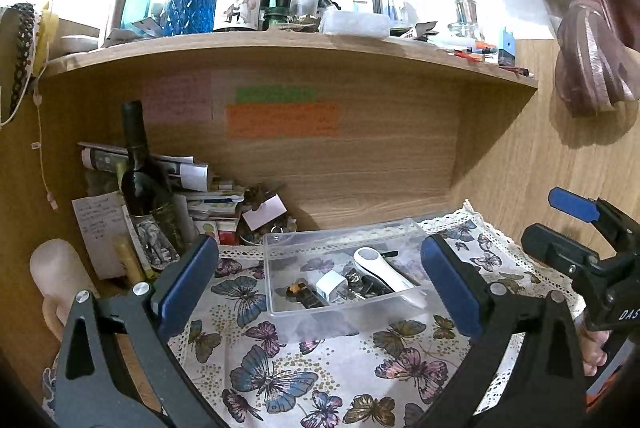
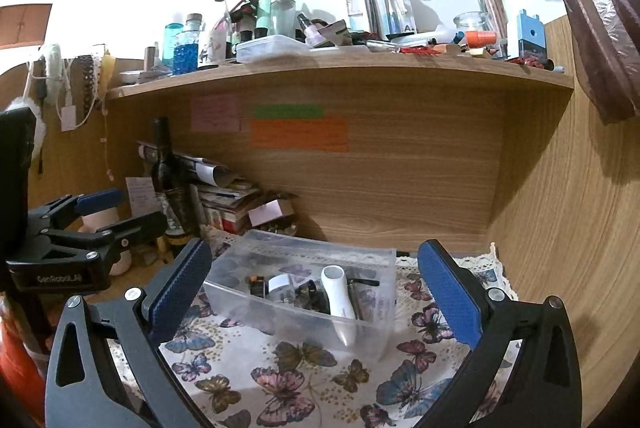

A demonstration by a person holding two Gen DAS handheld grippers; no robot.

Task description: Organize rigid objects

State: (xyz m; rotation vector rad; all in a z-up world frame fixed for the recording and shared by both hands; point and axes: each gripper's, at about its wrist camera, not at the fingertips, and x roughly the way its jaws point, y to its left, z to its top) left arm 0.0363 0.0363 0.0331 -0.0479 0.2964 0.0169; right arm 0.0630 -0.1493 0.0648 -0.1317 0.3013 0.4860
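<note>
A clear plastic bin [image 1: 280, 312] [image 2: 376, 260] stands on a butterfly-print cloth [image 1: 280, 360] [image 2: 296, 380]. In it lie a white handheld device [image 1: 380, 268] [image 2: 338, 298], a white charger cube [image 1: 330, 284], a small black and amber item [image 1: 301, 291] [image 2: 257, 285] and other small dark pieces. My left gripper [image 1: 320, 286] is open and empty, held just before the bin; it also shows in the right wrist view [image 2: 116, 212]. My right gripper [image 2: 316, 294] is open and empty, facing the bin; it also shows in the left wrist view [image 1: 560, 220].
A dark wine bottle [image 1: 138, 164], rolled papers and stacked booklets [image 1: 208, 196] crowd the back left corner. A pale candle [image 1: 56, 268] stands at left. A wooden shelf [image 1: 280, 44] above carries many bottles and jars. Wooden walls close the back and right.
</note>
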